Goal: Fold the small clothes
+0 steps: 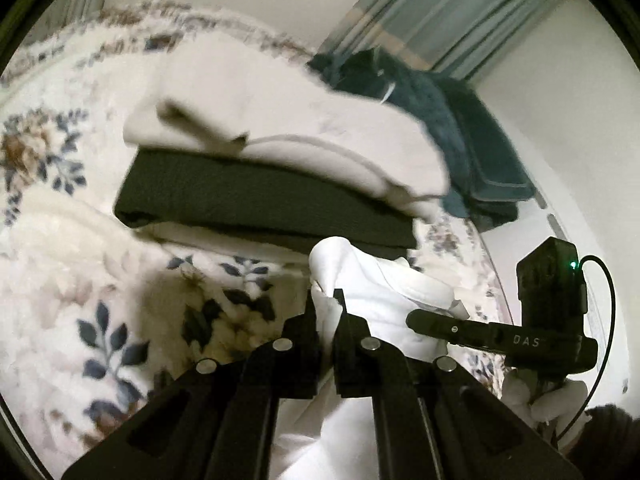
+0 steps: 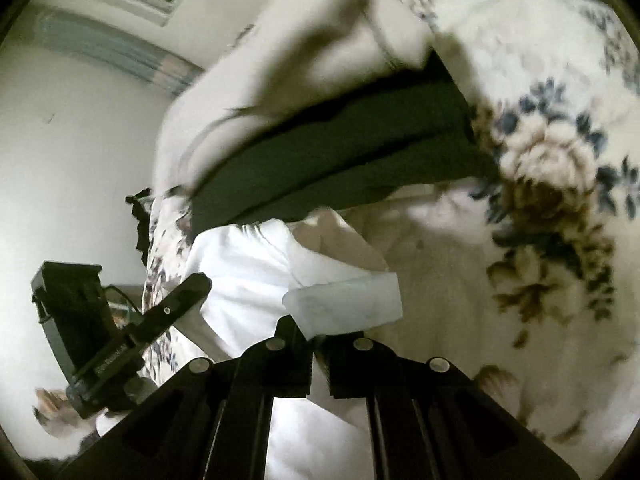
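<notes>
Garment (image 1: pixel 384 280), white: your left gripper (image 1: pixel 325 300) and right gripper (image 2: pixel 316 330) each seem clamped on an edge, keeping it spread for folding

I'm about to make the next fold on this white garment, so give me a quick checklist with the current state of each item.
1. Left gripper gripping the white garment: ok, cloth is pinched between closed jaws.
2. Right gripper gripping the same garment: ok, a hem edge is clamped.
3. Cloth spread flat between the grippers: not ok, it is bunched.
4. Folded stack, beige garment on dark garment, tidy: ok.
5. Garment apart from the stack: cannot tell, they overlap in both views.
6. Floral blanket beneath smooth: cannot tell, blurred.
</notes>
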A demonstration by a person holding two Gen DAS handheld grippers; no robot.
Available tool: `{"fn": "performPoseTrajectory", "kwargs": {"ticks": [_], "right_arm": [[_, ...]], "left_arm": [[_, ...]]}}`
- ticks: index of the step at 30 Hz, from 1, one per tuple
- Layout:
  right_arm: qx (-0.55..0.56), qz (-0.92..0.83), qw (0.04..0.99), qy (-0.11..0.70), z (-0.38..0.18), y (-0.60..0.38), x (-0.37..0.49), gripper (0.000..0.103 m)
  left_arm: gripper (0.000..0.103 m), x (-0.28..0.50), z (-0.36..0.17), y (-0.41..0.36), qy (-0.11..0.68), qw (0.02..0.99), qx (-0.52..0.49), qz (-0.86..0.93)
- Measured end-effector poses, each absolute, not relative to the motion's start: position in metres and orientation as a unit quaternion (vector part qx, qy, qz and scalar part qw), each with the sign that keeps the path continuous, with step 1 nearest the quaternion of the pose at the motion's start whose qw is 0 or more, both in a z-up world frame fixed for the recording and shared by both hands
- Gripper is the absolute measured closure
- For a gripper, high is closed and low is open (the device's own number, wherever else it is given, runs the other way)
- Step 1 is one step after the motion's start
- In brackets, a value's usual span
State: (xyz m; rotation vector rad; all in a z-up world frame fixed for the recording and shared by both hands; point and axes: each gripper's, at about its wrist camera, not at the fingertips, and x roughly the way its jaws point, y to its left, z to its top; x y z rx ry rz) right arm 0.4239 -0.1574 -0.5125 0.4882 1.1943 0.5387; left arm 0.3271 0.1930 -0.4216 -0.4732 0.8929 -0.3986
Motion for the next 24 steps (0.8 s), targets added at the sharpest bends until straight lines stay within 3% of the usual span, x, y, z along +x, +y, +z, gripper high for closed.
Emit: {"fn": "performPoseTrajectory", "kwargs": {"ticks": [4, 7, 9, 11, 12, 13, 14, 16, 24], "right_arm": [[0.206, 0.270, 0.777, 0.530, -0.479, -0.164, 0.375, 0.098], [0.205, 0.286, 0.771, 0.530, -0.465, -0.107, 0.327, 0.098], [0.205, 0.296, 0.752, 0.552, -0.470, -0.103, 0.288, 0.097], [0.196, 0.304, 0.716, 0.597, -0.482, -0.100, 0.246, 0.095], [0.185, 0.305, 0.695, 0.624, -0.490, -0.100, 0.224, 0.093], [0.172, 0.303, 0.679, 0.646, -0.501, -0.097, 0.210, 0.080], [0.158, 0.298, 0.664, 0.667, -0.509, -0.099, 0.193, 0.065], [0.152, 0.288, 0.639, 0.697, -0.516, -0.109, 0.163, 0.055], [0.270, 0.206, 0.653, 0.677, -0.550, -0.132, 0.170, 0.051]], "left_arm": [[0.100, 0.279, -0.402, 0.191, 0.410, 0.864, -0.212, -0.201], [0.095, 0.245, -0.406, 0.164, 0.428, 0.858, -0.203, -0.199], [0.081, 0.221, -0.411, 0.152, 0.454, 0.850, -0.194, -0.184], [0.050, 0.185, -0.418, 0.157, 0.481, 0.835, -0.200, -0.178], [0.044, 0.159, -0.425, 0.163, 0.500, 0.825, -0.203, -0.165], [0.042, 0.141, -0.430, 0.168, 0.514, 0.818, -0.206, -0.153], [0.042, 0.124, -0.437, 0.174, 0.532, 0.808, -0.211, -0.141], [0.042, 0.100, -0.447, 0.181, 0.560, 0.791, -0.217, -0.117], [0.042, 0.127, -0.485, 0.180, 0.573, 0.780, -0.242, -0.065]]}}
